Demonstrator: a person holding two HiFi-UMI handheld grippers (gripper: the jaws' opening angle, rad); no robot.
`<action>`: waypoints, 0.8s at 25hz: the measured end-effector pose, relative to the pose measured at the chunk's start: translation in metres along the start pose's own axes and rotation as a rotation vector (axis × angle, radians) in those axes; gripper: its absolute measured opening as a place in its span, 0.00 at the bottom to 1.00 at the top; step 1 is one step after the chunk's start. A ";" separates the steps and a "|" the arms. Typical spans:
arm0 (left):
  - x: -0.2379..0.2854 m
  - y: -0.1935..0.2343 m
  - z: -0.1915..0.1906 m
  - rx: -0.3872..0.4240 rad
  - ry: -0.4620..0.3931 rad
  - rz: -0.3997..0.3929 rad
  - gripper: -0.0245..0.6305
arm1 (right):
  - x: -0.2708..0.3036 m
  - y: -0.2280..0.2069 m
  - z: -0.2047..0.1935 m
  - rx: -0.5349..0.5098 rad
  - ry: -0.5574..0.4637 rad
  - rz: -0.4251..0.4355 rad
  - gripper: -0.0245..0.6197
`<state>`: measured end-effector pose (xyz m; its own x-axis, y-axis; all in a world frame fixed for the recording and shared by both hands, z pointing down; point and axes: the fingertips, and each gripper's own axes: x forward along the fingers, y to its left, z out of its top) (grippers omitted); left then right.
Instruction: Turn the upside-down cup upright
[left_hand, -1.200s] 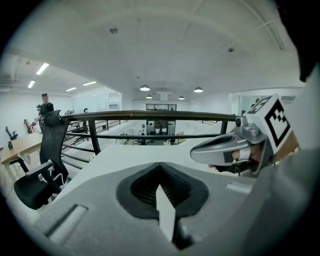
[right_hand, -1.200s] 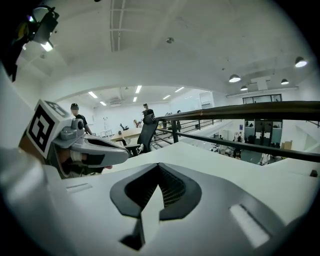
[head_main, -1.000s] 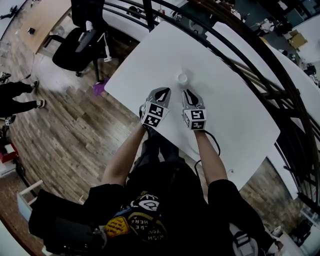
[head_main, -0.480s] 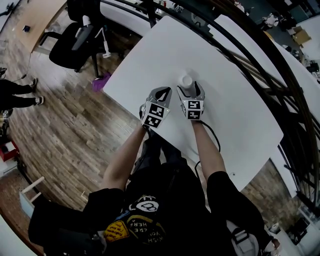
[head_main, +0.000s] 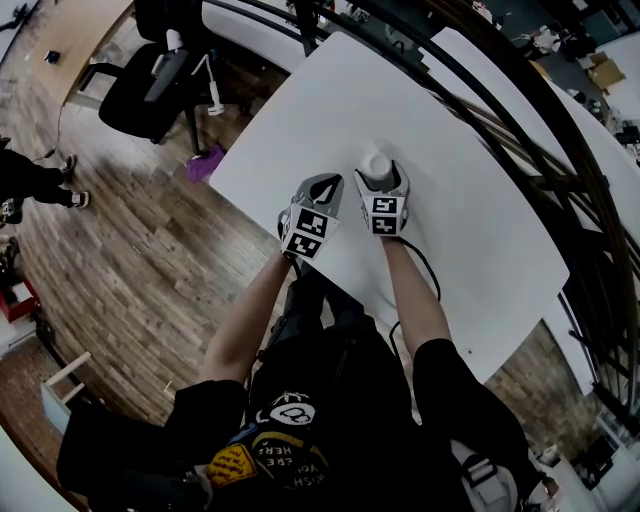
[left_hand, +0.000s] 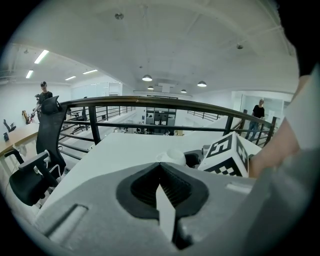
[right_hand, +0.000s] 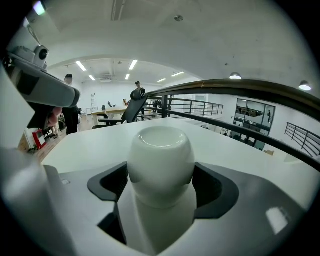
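the table (head_main: 470, 230) is a smooth, matte white slab with rounded corners, set over a floor (head_main: 130, 290) of brown wooden planks and edged on its far side by a dark metal railing (head_main: 520, 140). a black office chair (head_main: 150, 85) stands past the table's corner.

both grippers have pale grey, matte plastic shells, and each carries a cube (head_main: 308, 230) printed with black and white squares. the left gripper (head_main: 322, 185) hovers just beside the right one, its dark ribbed pads (left_hand: 145, 187) pressed together with nothing between them. the right gripper (head_main: 380, 178) has just been spreading its jaws, and they now stand wide, with the cup (right_hand: 161, 165) between them. its dark ribbed pads (right_hand: 107, 185) flank the cup closely on both sides, without clamping it.

the cup is white and glossy, probably glazed ceramic, with a rounded, bulging body and no handle in view. it stands upside down on the table near the middle of the near edge, its mouth down. its base faces up as a shallow dished circle ringed by a soft raised rim that catches the ceiling lights.
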<state>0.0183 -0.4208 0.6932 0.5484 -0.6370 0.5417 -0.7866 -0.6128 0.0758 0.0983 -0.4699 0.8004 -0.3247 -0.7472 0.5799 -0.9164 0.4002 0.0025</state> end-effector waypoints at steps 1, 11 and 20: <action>0.000 -0.001 0.000 0.000 0.000 -0.003 0.04 | 0.000 0.000 0.000 -0.003 0.002 -0.003 0.65; -0.006 -0.011 0.002 -0.012 0.017 -0.017 0.04 | -0.008 0.001 0.004 -0.020 0.007 0.022 0.64; 0.014 -0.040 0.027 0.097 0.145 -0.205 0.40 | -0.042 0.036 0.027 -0.168 -0.023 0.114 0.64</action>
<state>0.0651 -0.4173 0.6752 0.6413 -0.4256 0.6384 -0.6290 -0.7681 0.1198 0.0731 -0.4386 0.7542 -0.4312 -0.7028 0.5658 -0.8222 0.5644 0.0744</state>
